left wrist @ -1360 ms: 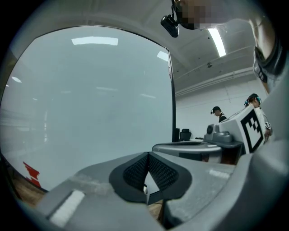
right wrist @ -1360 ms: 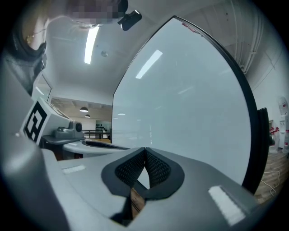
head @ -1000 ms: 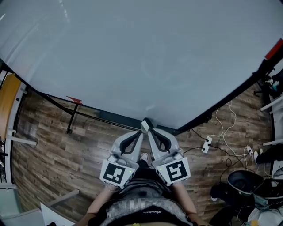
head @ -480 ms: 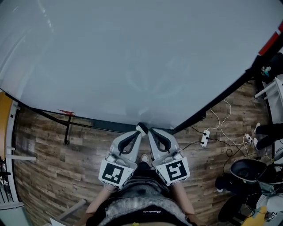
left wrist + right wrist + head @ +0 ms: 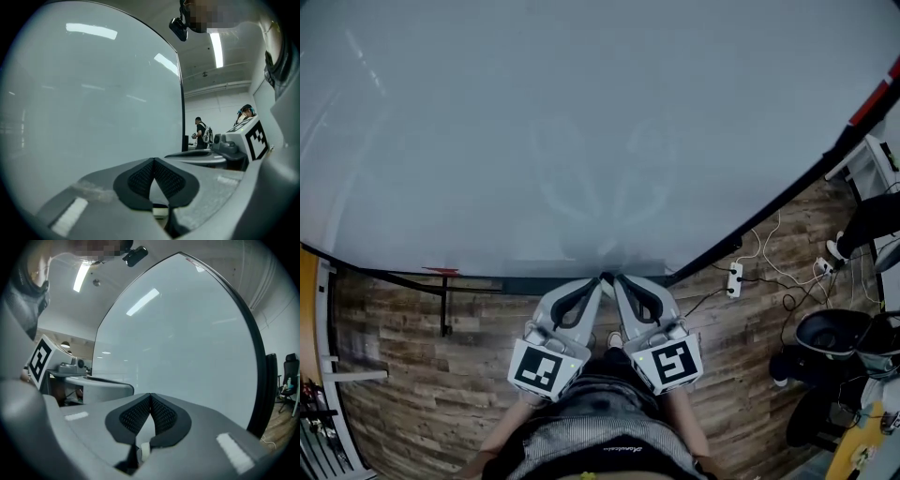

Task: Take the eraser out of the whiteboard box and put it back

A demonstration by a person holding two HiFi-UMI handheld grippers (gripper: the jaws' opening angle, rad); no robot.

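Note:
A large blank whiteboard [image 5: 581, 122] fills the upper head view, and I stand close in front of it. My left gripper [image 5: 602, 278] and right gripper [image 5: 614, 278] are held side by side at its lower edge, tips almost touching each other. Both are shut with nothing between the pads: the left gripper [image 5: 153, 161] and the right gripper [image 5: 150, 395] each show black pads meeting at the tip. No eraser or whiteboard box shows in any view.
The whiteboard stand's dark frame [image 5: 445, 291] runs along the wooden floor [image 5: 422, 375] at left. A power strip [image 5: 735, 279] with white cables lies at right, near a black bin [image 5: 827, 333]. People [image 5: 200, 133] stand in the far room.
The view has swung so the whiteboard fills more of the frame and its lower edge lies flatter. Both grippers moved slightly up toward that edge, still shut and side by side.

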